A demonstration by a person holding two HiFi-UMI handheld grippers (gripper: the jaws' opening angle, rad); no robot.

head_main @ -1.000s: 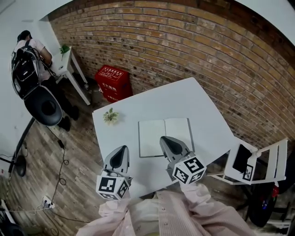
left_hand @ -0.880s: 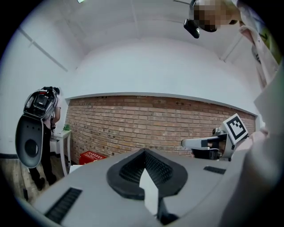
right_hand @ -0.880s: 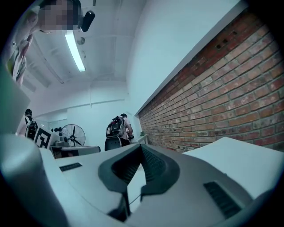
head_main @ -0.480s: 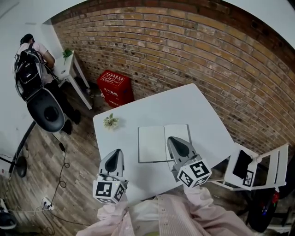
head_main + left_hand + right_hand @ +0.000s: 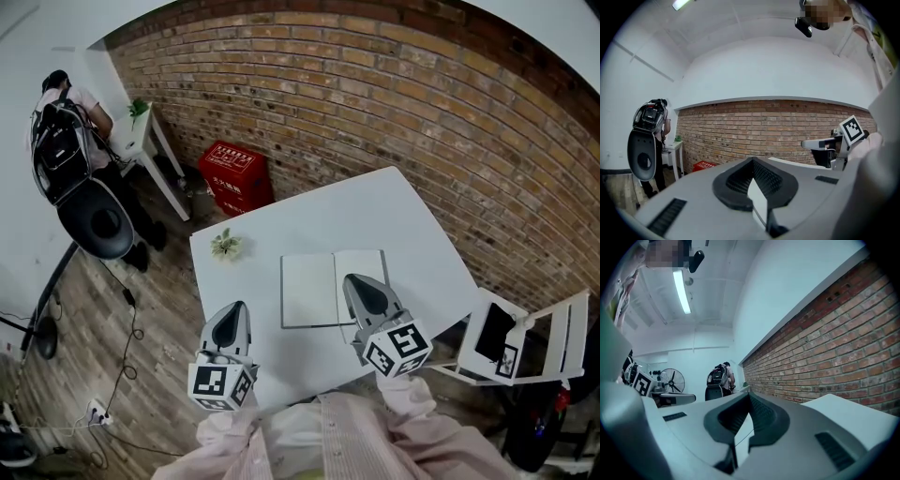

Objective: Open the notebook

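The notebook (image 5: 314, 291) lay open and flat on the white table (image 5: 375, 211), its two blank pages facing up, a little toward the near edge where the person stood. In the head view the left gripper (image 5: 235, 309) was held over the bare tabletop to the left of the notebook and clear of it. The right gripper (image 5: 351, 280) reached in over the near part of the right-hand page; whether its tip touched the paper could not be told from above. Each gripper's own view showed its two dark-padded jaws pressed together with nothing between them, pointing out across the room rather than down at the table. A small sprig of plant (image 5: 225, 245) sat near the table's left corner, well apart from the notebook. Beyond the table a red crate (image 5: 234, 172) stood on the wooden floor against the brick wall (image 5: 394, 84). Farther left, a person with a black backpack (image 5: 58, 131) stood at a small white side table (image 5: 141, 131).
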